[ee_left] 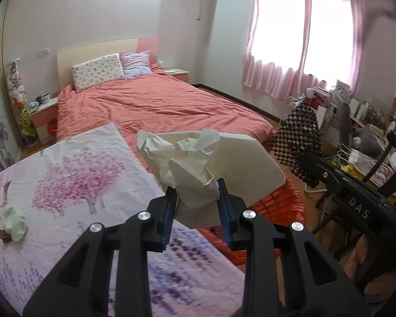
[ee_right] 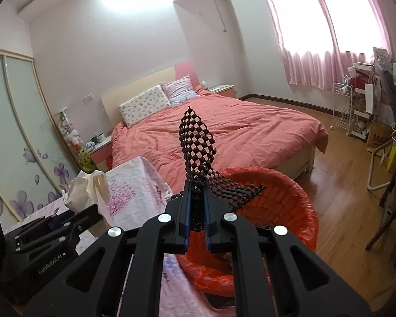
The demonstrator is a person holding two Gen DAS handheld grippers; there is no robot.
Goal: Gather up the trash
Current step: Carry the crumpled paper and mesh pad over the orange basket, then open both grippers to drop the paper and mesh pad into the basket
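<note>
Trash: we note crumpled paper wad [ee_left: 187, 163] clamped in left gripper [ee_left: 198, 211], black mesh scrap [ee_right: 198, 148] pinched in right gripper [ee_right: 197, 211], both above red-lined bin [ee_right: 298, 200]. Neither dropped yet. Green wad [ee_left: 14, 223] remains on floral-cloth table [ee_left: 66, 174].

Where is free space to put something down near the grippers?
Free: floral tablecloth between green crumpled paper and left gripper; wooden floor between pink bed and white wire rack. Crowded: cluttered desk.

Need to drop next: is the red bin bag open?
Open. Bag mouth gapes wide below the right tool, which holds black mesh.
</note>
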